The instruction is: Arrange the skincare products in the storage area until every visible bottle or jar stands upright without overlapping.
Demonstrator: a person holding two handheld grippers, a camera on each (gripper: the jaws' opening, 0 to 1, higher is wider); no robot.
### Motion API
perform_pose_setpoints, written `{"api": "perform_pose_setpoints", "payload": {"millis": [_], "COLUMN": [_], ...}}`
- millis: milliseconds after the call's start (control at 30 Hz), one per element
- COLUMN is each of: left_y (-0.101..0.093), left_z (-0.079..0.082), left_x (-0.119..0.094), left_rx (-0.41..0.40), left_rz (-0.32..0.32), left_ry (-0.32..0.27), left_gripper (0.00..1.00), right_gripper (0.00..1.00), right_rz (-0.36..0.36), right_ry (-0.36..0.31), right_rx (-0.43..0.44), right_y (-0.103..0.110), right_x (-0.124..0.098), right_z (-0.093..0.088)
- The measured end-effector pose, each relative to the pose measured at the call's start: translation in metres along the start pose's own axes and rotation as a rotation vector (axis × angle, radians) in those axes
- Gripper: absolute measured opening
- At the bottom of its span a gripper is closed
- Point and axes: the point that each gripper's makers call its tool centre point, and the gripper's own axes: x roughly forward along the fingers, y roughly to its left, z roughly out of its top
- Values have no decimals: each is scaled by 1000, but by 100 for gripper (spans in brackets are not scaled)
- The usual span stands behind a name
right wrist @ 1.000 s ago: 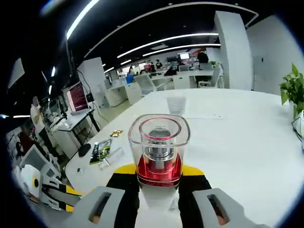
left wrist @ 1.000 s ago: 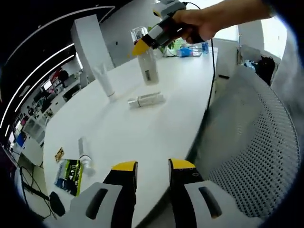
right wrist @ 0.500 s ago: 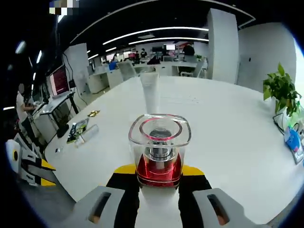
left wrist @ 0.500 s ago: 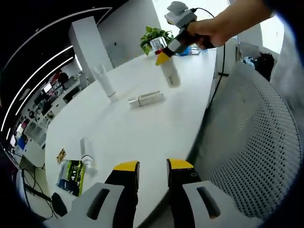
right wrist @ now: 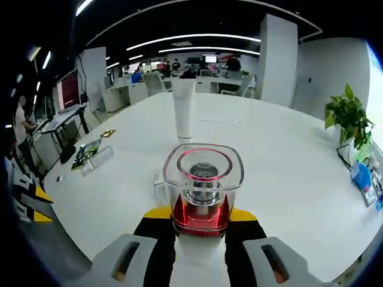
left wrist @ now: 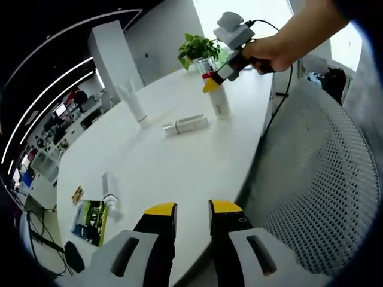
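An open-plan office with long ceiling lights and rows of desks lies behind a wide white worktop (left wrist: 173,167) with a rounded edge; a grey mesh chair (left wrist: 317,185) stands against that edge.

In the left gripper view, the left claw (left wrist: 185,210) hovers over the near edge of the worktop, its yellow-tipped jaws a narrow gap apart with nothing between them. Just beyond it, toward the worktop's left edge, a small clear bottle (left wrist: 109,196) lies on its side beside a green and black booklet (left wrist: 87,221). Farther on, near the middle of the worktop, a white pump bottle (left wrist: 185,125) lies flat. Past it on the left a white tube (left wrist: 133,103) stands upright on its cap. Right of the lying pump bottle, a tall white bottle (left wrist: 220,101) stands on the worktop, near its right edge, with the right claw (left wrist: 210,83) closed around its top, held by a person's hand (left wrist: 269,52). A potted plant (left wrist: 198,48) stands at the far edge.

In the right gripper view, the right claw (right wrist: 201,216) grips the tall bottle just below its clear, red-based cap (right wrist: 203,190), jaws pressed against both sides. Beyond the cap stands the white tube (right wrist: 183,109); the clear bottle (right wrist: 97,159) and booklet (right wrist: 84,154) lie off to the left, the plant (right wrist: 347,119) to the right.
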Motion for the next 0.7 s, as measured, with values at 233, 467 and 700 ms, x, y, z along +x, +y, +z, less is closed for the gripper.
{"api": "perform_pose_setpoints", "payload": {"millis": [233,467,700], "left_y": [2,5,8], "left_z": [-2,-2,-3], "left_x": [0,-1,-1], "left_rx": [-6,-14,-20], "left_rz": [5,19,28], "left_ry": [4,3,5], "left_gripper": [15,15,15], "right_gripper": [24,25,26], "right_rz": [-12,-4,-7], "right_ry": [-23,-54,-49], "right_rx": [0,-44,-46], "right_y": [0,3,2], "right_x": [3,3,3], "right_z": [2,0,1]}}
